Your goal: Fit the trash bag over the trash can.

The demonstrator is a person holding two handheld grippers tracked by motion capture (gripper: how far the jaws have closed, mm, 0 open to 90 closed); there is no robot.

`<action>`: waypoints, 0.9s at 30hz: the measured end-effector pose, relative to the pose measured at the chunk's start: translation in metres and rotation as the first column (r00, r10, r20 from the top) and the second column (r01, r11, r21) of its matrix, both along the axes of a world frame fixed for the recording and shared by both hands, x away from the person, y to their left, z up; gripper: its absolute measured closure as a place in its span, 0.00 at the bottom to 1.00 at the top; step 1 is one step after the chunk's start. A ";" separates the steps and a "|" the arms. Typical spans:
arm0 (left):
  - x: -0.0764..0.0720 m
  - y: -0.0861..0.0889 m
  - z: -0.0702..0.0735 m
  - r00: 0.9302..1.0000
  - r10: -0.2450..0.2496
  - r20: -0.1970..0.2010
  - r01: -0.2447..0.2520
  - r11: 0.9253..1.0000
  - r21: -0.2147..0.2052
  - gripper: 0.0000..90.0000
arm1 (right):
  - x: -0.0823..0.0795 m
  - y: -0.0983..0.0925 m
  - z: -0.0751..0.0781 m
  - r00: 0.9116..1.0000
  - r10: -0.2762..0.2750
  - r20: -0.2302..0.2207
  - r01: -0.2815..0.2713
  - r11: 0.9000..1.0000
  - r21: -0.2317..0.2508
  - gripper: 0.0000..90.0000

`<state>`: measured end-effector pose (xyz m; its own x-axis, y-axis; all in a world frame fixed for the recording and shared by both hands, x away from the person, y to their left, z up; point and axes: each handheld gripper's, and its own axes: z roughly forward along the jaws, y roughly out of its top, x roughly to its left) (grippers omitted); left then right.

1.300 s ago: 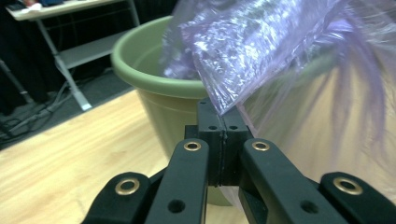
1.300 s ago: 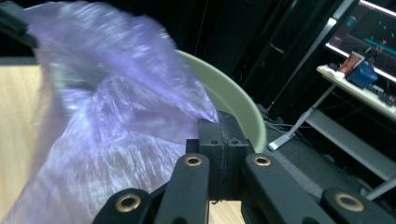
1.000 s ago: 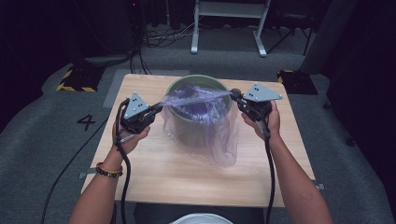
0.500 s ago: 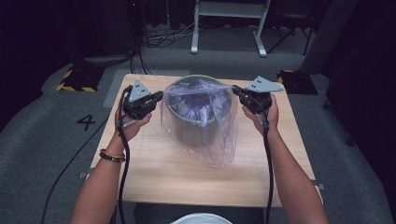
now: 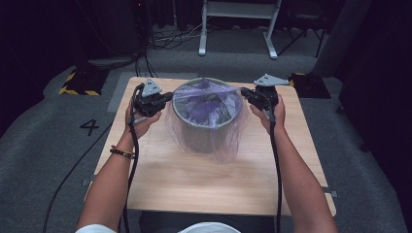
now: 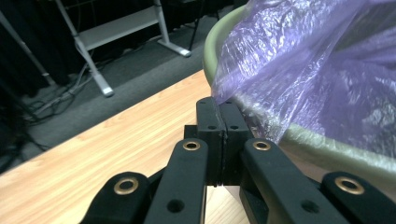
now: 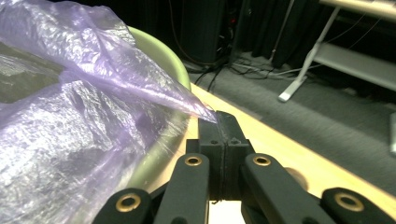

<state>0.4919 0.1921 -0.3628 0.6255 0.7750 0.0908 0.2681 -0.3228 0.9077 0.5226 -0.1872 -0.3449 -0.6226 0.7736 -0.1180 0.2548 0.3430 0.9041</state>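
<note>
L gripper (image 5: 165, 98) & R gripper (image 5: 244, 92): jaws clamped on purple bag (image 5: 206, 99) edges, stretching its mouth over bin (image 5: 204, 133) rim to line it.

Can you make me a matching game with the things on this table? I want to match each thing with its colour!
Things:
1. plastic bag
2. bin
3. table
4. left gripper

Colours:
A. black
B. light wood
C. see-through purple
D. pale green

Pairs: 1-C, 2-D, 3-B, 4-A
</note>
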 end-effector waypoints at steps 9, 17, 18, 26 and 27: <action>0.026 0.000 -0.021 0.999 -0.021 -0.041 0.016 0.991 -0.135 1.00 | 0.022 0.002 -0.026 0.997 0.038 -0.071 -0.033 0.997 0.070 1.00; 0.038 -0.006 -0.033 0.995 -0.067 -0.079 0.049 0.976 -0.214 1.00 | 0.026 0.004 -0.038 0.990 0.094 -0.106 -0.081 0.990 0.117 1.00; 0.039 -0.007 -0.034 0.994 -0.068 -0.083 0.048 0.975 -0.218 1.00 | 0.026 0.003 -0.038 0.989 0.101 -0.109 -0.087 0.988 0.128 1.00; 0.047 -0.020 -0.040 0.994 -0.042 -0.105 0.021 0.980 -0.196 0.99 | 0.026 0.001 -0.042 0.994 0.066 -0.092 -0.054 0.989 0.134 1.00; 0.047 -0.020 -0.040 0.994 -0.042 -0.105 0.021 0.980 -0.196 0.99 | 0.026 0.001 -0.042 0.994 0.066 -0.092 -0.054 0.989 0.134 1.00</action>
